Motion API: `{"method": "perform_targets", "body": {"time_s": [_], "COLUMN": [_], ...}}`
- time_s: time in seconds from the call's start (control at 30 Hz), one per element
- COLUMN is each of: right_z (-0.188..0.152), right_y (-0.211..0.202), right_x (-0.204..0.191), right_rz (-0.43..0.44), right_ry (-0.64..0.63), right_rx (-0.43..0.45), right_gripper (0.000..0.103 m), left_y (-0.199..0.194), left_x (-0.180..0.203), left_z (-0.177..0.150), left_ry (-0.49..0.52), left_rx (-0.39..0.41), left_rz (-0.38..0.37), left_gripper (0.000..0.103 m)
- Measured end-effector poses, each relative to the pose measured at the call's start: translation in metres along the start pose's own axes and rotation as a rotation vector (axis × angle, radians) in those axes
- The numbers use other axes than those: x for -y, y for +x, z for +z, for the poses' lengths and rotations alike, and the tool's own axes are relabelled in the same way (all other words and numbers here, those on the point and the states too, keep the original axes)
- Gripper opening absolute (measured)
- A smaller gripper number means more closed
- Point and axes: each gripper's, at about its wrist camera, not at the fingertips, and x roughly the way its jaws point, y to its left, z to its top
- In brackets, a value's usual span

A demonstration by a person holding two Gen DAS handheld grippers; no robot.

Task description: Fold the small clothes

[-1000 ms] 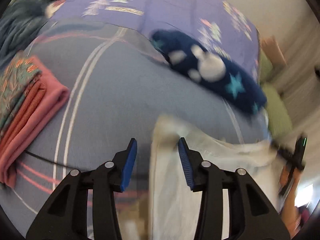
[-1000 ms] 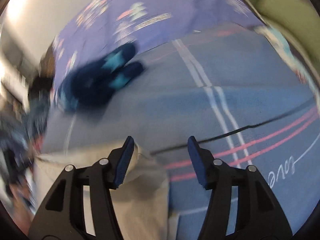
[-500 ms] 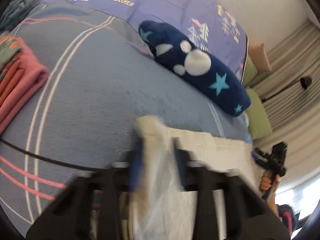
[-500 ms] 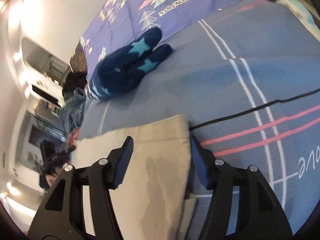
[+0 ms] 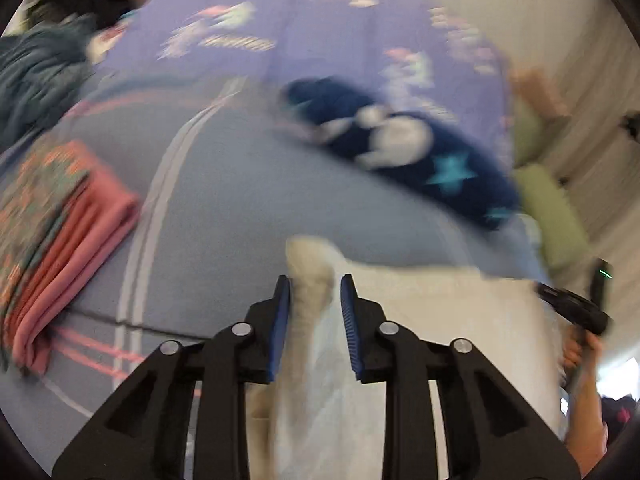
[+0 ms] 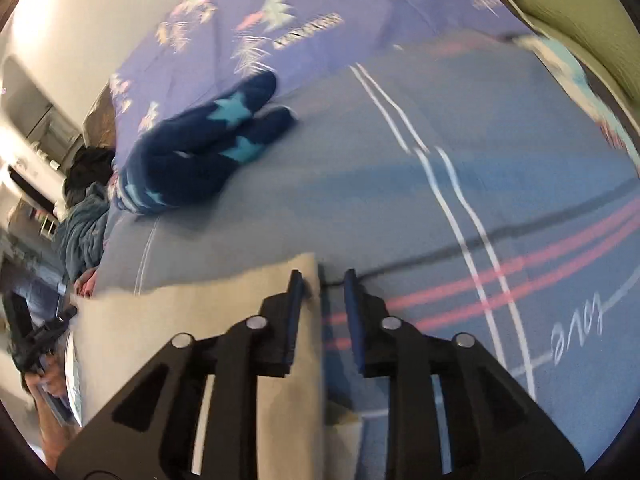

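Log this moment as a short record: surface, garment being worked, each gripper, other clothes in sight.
surface: blue blanket with white and pink stripes
garment: cream cloth, lying flat in front of both grippers
left gripper: jaws have just been opening; a bunched corner of the cream cloth sits between them, pads not pressing
right gripper: jaws have just been closing over the cloth's corner edge, a gap left
other clothes: navy star-print garment beyond; folded pink stack on the left
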Motion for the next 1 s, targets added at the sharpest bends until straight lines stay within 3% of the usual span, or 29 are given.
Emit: {"method": "perform_targets", "body": {"time_s": [0.07, 0.17, 0.37, 0.43, 0.57, 0.6, 0.67, 0.8, 0.87, 0.97, 1.0], "right_z": [-0.019, -0.057, -0.151, -0.176, -0.210, -0.219, -0.232, -0.248, -0.256, -0.259, -0.257], "right_y": [-0.027, -0.073, -0.149, -0.159, -0.170, -0.174, -0.179, -0.181, -0.180, -0.175, -0.173], "right_x": [0.007, 0.017, 0.039, 0.040, 0.036, 0.034, 0.032, 0.031, 0.028, 0.022, 0.021], "right_rz": [0.018, -0.033, -0.002, 0.010, 0.036, 0.046, 0.067, 0.120, 0.150, 0.182, 0.191], "right_ry": [-0.018, -0.068, -0.003, 0.013, 0.036, 0.041, 0.055, 0.095, 0.102, 0.106, 0.114], "right_rx": [0.020, 0.057, 0.098, 0.096, 0.083, 0.081, 0.080, 0.062, 0.049, 0.059, 0.060], "right_gripper": [0.030, 0.036, 0.040, 0.044, 0.046, 0.047, 0.048, 0.053, 0.053, 0.058, 0.059], "left_y": [-0.009, -0.050, -0.119, -0.132, -0.145, -0.148, -0.149, -0.152, -0.156, -0.155, -0.151], "left_x": [-0.011, -0.028, -0.043, -0.038, -0.025, -0.024, -0.025, -0.024, -0.023, -0.024, -0.025], "left_z": [-0.008, -0.033, -0.124, -0.151, -0.189, -0.197, -0.205, -0.220, -0.226, -0.232, -0.235], "left_ry": [-0.040, -0.066, -0.107, -0.089, -0.031, -0.031, -0.051, -0.057, -0.053, -0.072, -0.093], "left_rx": [0.002, 0.065, 0.079, 0.055, 0.016, 0.010, 0.018, 0.009, 0.008, -0.023, -0.044], "left_rz": [-0.046, -0.092, -0.227, -0.260, -0.252, -0.263, -0.261, -0.243, -0.231, -0.259, -0.284], "left_gripper": [0.026, 0.029, 0.029, 0.029, 0.030, 0.034, 0.040, 0.042, 0.048, 0.051, 0.061]}}
